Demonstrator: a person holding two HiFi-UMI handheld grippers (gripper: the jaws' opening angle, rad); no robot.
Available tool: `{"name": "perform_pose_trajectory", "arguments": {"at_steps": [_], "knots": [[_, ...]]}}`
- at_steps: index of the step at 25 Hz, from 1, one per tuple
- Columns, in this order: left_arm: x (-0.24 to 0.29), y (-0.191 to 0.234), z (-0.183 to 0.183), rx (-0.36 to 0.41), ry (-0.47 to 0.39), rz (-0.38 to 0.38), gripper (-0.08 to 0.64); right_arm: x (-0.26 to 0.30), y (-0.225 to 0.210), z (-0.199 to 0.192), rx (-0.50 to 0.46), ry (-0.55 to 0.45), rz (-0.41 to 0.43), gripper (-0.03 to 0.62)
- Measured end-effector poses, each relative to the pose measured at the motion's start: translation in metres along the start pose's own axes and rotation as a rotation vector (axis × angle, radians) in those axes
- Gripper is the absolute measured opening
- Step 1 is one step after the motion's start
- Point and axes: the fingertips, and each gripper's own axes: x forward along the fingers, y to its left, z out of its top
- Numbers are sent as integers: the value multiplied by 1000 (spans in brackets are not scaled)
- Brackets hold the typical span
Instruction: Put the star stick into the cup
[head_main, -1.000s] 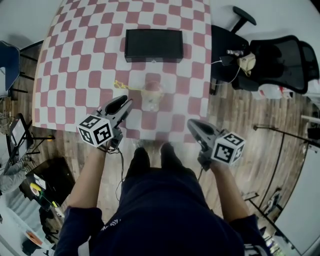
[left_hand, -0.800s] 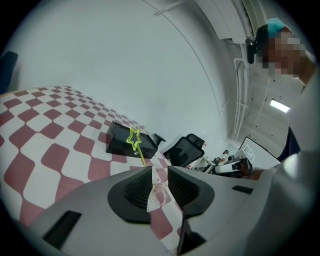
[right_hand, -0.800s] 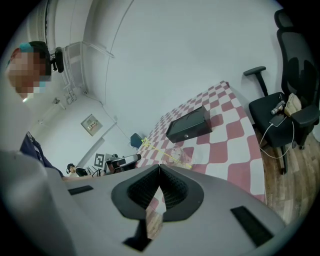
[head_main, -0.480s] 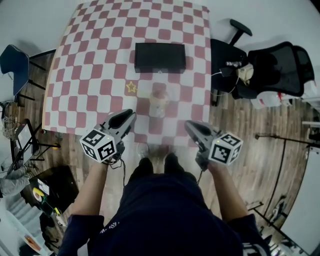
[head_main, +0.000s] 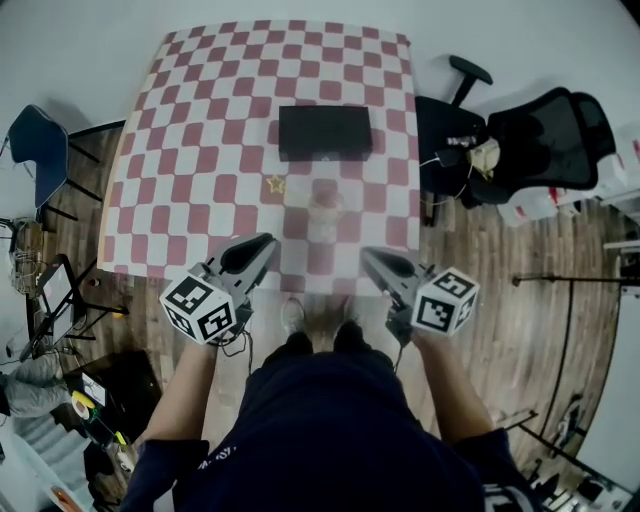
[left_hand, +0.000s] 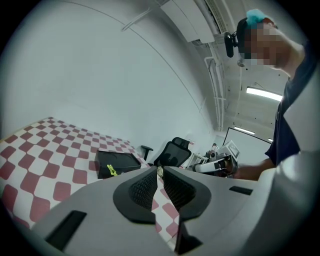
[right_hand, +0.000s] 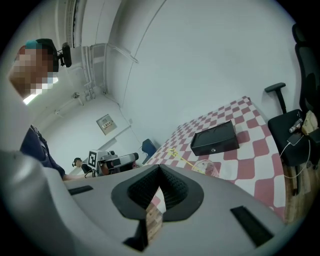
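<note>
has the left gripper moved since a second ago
Yes. The left gripper has drawn back from the cup toward the table's near edge; its jaws have just been closing, with nothing between them.

tabletop (head_main: 180, 150): red and white checks
box (head_main: 325, 132): black
star stick (head_main: 275, 184): yellow
cup (head_main: 323, 212): clear, pale
chair (head_main: 545, 135): black
floor (head_main: 480, 250): brown wood planks

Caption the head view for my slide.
Star stick leaning in the cup on the checked table; left gripper, fingers just closing on nothing, and empty right gripper at its near edge.
</note>
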Motion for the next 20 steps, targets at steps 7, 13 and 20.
{"name": "perform_pose_trajectory", "arguments": {"at_steps": [7,13,20], "knots": [[-12,-12,10,13,-22,-31,52,0,26,-1,-44,-17,20,15],[-16,-20,13,20,-29,-53,48,0,36,0,-73,-26,23,15],[-12,-28,10,14,-23,-74,44,0,40,2,-89,-32,27,15]]}}
